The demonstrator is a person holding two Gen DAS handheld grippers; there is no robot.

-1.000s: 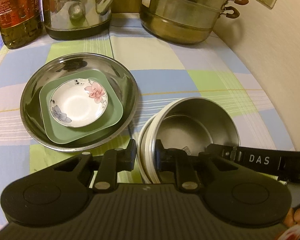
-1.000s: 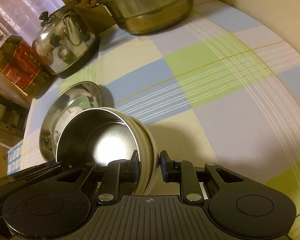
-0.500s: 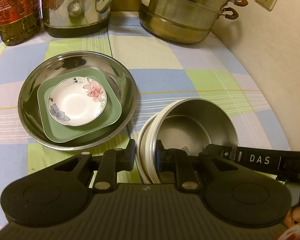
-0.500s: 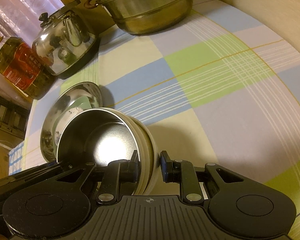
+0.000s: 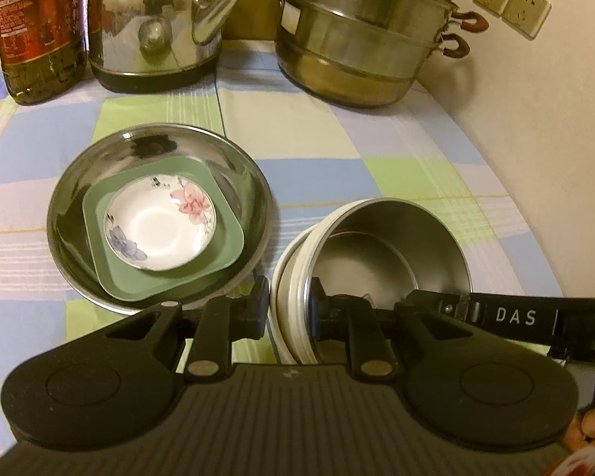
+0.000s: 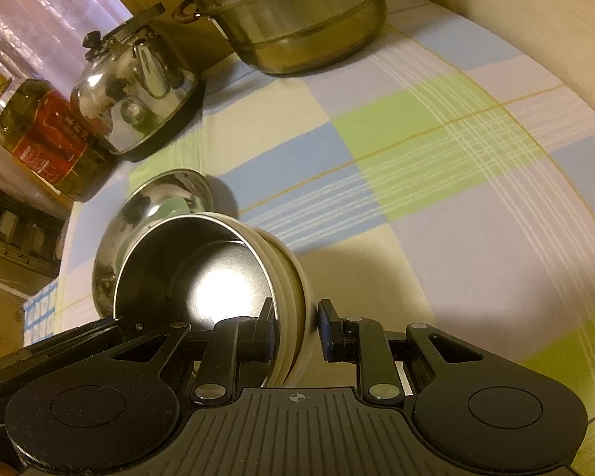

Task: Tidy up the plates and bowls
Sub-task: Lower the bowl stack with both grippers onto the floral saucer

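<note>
A nested stack of cream bowls with steel insides [image 5: 388, 246] hangs tilted just right of a round steel plate [image 5: 234, 150]. On that plate lies a green square plate [image 5: 226, 246], and on it a white floral saucer [image 5: 158, 234]. My left gripper [image 5: 289, 311] is shut on the near rim of the bowls, one finger outside and one inside. My right gripper [image 6: 295, 331] is shut on the rim of the same bowls [image 6: 202, 277] from the other side. The steel plate [image 6: 154, 198] shows behind the bowls in the right wrist view.
At the back of the checked tablecloth [image 5: 317, 174] stand an oil bottle [image 5: 39, 31], a steel kettle [image 5: 150, 27] and a stacked steamer pot [image 5: 361, 31]. A cream wall with sockets [image 5: 511, 4] runs along the right. A person's fingertip [image 5: 591, 432] shows bottom right.
The left wrist view has drifted slightly, showing more of the kettle and pot. Both grippers keep the same hold on the bowls.
</note>
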